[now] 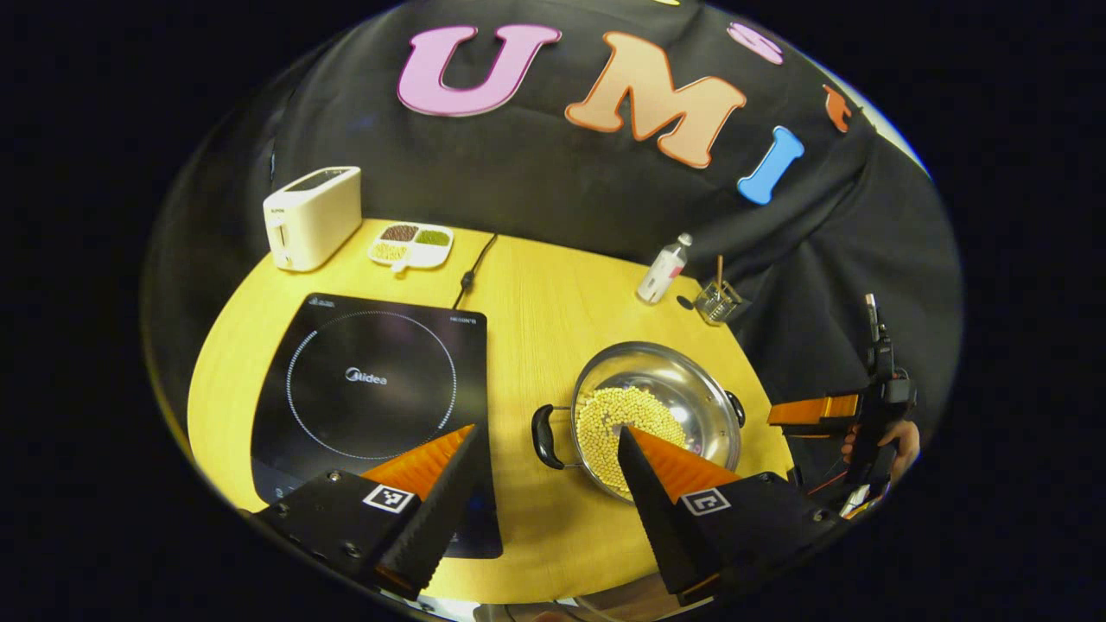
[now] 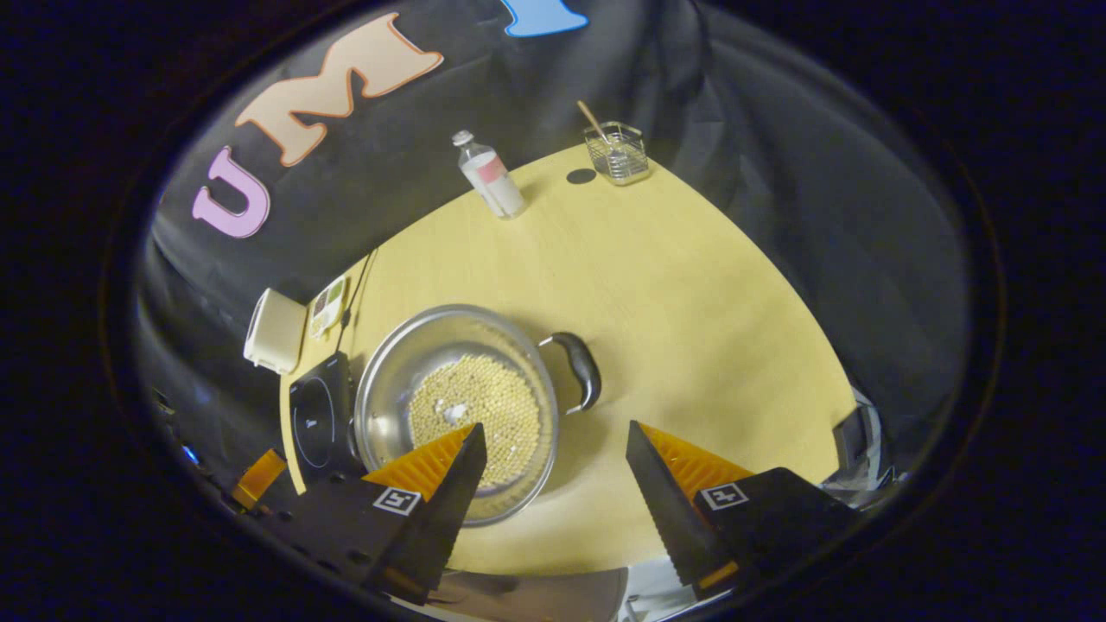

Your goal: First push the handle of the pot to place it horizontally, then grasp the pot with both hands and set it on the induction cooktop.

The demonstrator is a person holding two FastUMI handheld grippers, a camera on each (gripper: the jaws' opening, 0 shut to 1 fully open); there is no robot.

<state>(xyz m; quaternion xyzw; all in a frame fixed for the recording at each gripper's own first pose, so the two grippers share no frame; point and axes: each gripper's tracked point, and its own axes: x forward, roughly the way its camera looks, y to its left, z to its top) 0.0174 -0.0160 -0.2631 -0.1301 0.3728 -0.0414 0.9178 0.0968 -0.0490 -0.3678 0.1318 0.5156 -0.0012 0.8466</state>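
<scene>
Left tool (image 1: 547, 449) and right tool (image 2: 555, 449), both agape.

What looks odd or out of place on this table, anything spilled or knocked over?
Nothing looks spilled or tipped. The pot sits upright on the table beside the induction cooktop, not on it, its yellow beans all inside. The toaster, bottle and glass jar stand upright.
</scene>
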